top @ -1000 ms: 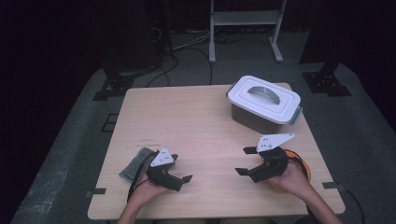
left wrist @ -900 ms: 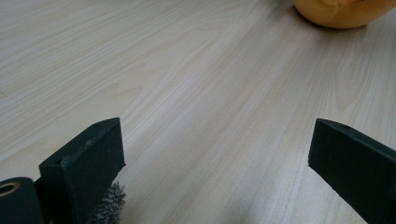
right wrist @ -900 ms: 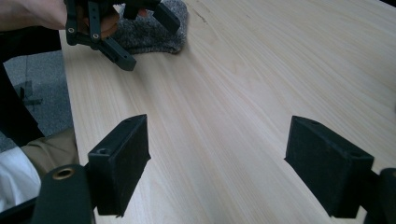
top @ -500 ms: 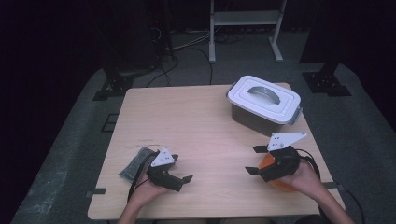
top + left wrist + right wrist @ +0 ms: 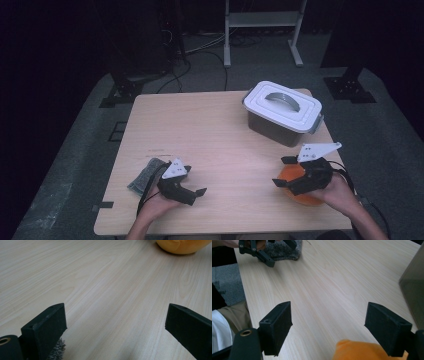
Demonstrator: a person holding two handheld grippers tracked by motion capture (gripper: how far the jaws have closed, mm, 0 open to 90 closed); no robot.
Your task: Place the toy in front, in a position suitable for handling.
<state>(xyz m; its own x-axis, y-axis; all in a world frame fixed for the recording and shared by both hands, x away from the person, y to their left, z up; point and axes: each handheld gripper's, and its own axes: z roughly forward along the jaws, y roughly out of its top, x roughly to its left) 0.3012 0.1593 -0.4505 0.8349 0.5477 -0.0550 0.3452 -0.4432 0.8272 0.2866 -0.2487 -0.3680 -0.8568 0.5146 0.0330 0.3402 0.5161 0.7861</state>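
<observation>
With our right gripper [image 5: 286, 172] poised jaws wide above the orange plush [image 5: 299, 189], we should lower squarely before squeezing, our left gripper [image 5: 196, 186] idle, jaws wide.

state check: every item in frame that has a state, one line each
left tongs: open, empty, low over the table
right tongs: open, empty, above the orange item
storage box: lid on, handle flat
grey cloth: crumpled, lying beside left tongs
orange item: lying on table, ungripped
</observation>
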